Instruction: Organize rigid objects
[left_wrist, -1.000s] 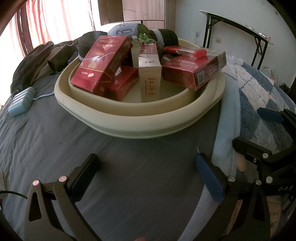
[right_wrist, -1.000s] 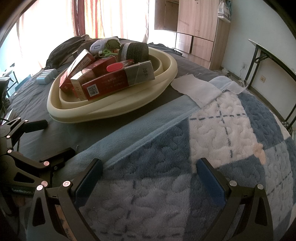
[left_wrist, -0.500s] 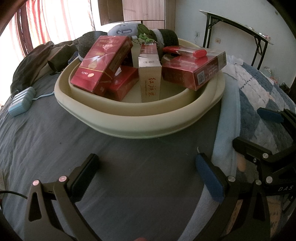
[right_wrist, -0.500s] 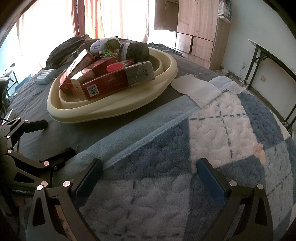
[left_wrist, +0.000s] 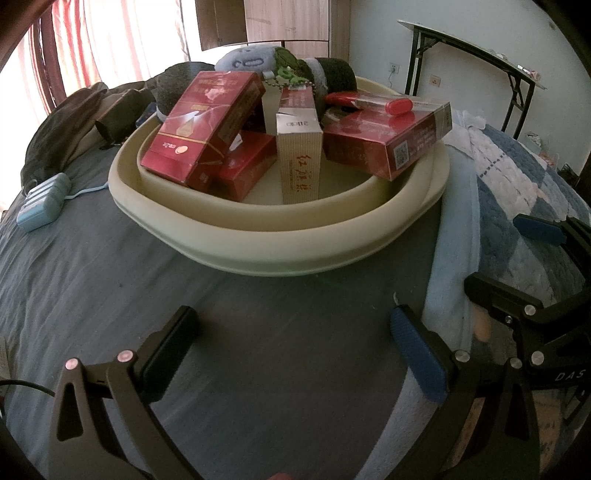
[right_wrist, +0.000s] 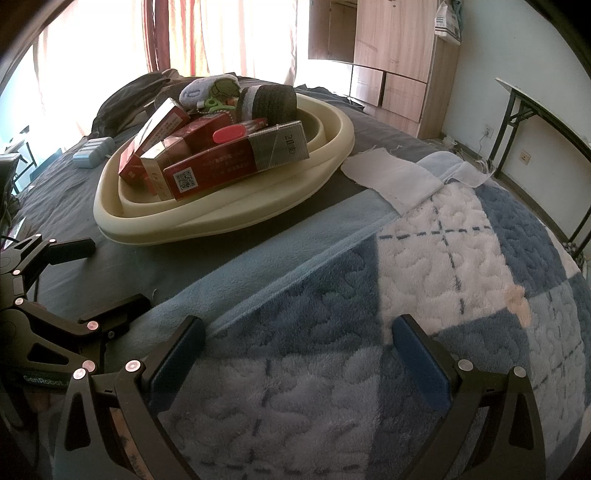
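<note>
On the bed's dark grey sheet (left_wrist: 92, 280) nothing's budged in the last second, so we're still parked with the left gripper (left_wrist: 291, 343) and right gripper (right_wrist: 295, 350) both wide and empty, short of the cream plastic basin (left_wrist: 280, 243) piled with red cigarette cartons (left_wrist: 384, 133)

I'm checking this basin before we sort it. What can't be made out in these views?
- Basin floor: mostly covered by the red boxes in both views.
- Plush toy: lower part hidden behind boxes, left wrist view.
- Blue device: too small to identify, right wrist view.
- Beige box print: too blurred to read.
</note>
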